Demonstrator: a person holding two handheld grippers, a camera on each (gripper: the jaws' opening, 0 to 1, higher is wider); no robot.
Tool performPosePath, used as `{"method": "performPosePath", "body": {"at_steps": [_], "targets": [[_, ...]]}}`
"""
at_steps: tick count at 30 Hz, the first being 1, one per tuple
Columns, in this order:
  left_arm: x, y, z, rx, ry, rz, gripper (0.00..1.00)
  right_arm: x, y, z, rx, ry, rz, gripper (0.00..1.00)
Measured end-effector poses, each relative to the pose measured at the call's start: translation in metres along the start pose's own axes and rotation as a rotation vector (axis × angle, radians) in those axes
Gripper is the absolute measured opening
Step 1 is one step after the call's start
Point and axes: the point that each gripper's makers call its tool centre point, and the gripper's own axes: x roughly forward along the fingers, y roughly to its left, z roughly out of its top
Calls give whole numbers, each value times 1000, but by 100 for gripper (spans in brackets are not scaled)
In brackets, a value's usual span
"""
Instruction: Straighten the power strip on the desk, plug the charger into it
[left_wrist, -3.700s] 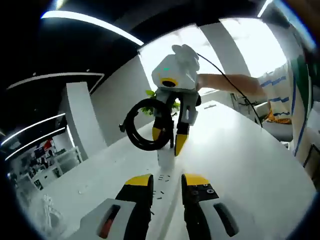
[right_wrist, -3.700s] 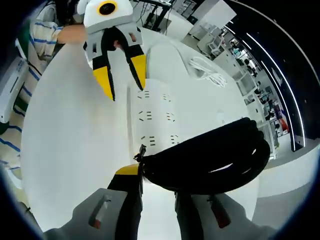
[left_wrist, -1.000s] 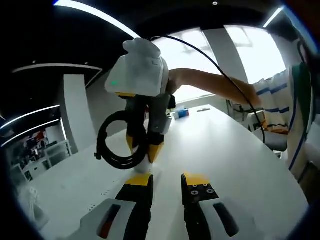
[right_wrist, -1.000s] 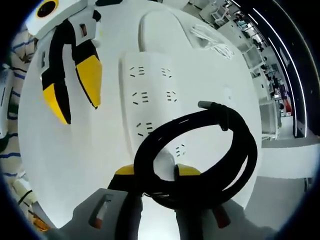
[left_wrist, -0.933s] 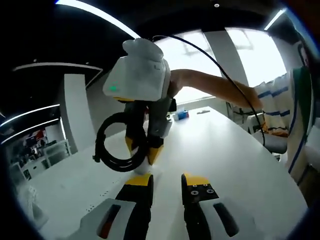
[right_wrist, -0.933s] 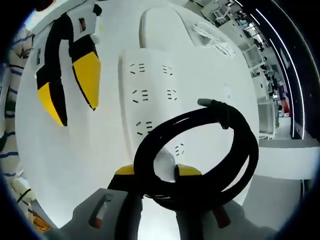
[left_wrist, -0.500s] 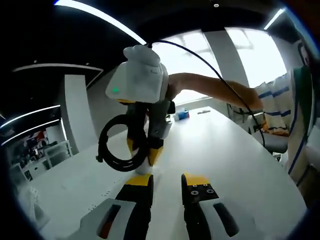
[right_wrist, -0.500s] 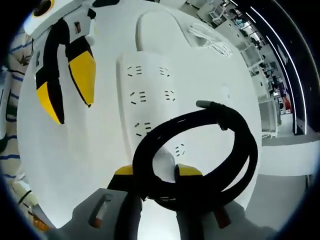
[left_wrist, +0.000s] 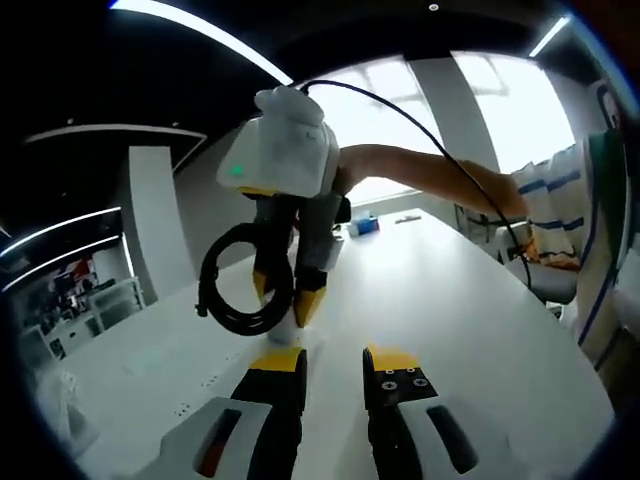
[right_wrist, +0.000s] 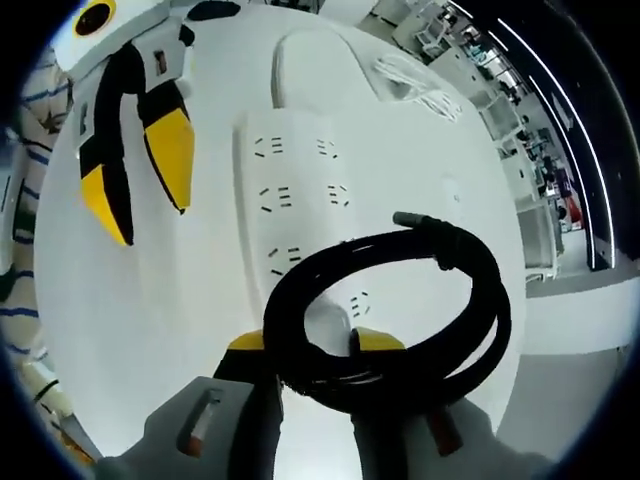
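Observation:
A white power strip (right_wrist: 300, 195) with several sockets lies flat on the white desk (right_wrist: 150, 310). My right gripper (right_wrist: 315, 342) hangs just above its near end, shut on a small white charger (right_wrist: 326, 325). The charger's black cable (right_wrist: 470, 300) is wound in a coil and dangles beside the jaws. In the left gripper view, the right gripper (left_wrist: 285, 300) points down at the desk, with the charger (left_wrist: 287, 333) at its tips and the cable coil (left_wrist: 232, 292) beside it. My left gripper (left_wrist: 333, 360) is open and holds nothing. It hovers beside the strip as the left gripper (right_wrist: 150, 220).
A bundled white cord (right_wrist: 415, 70) lies past the strip's far end, next to a white oblong pad (right_wrist: 315, 55). A person's arm (left_wrist: 430, 175) and striped sleeve (left_wrist: 590, 200) reach in from the right. Bare desk (left_wrist: 470, 330) stretches to the right.
Since 3.7 s ago my right gripper has come down closer over the strip's near sockets with the charger. In the last second it has barely shifted. The left gripper stays open.

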Motion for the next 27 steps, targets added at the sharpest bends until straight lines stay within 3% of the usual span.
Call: {"method": "performPosePath", "body": {"at_steps": [3, 8, 12, 23, 27], "targets": [[-1, 0, 1, -3, -5, 5, 23, 0, 2, 1, 3, -39, -9, 23], [-1, 4, -4, -21, 1, 23, 23, 1, 1, 2, -9, -13, -24, 24], [-4, 9, -7, -34, 5, 42, 23, 1, 1, 1, 0, -35, -30, 24], [-10, 23, -4, -53, -9, 93, 23, 3, 1, 3, 24, -121, -57, 26], [-13, 28, -3, -51, -6, 116, 23, 4, 1, 5, 44, -208, -91, 28]]}}
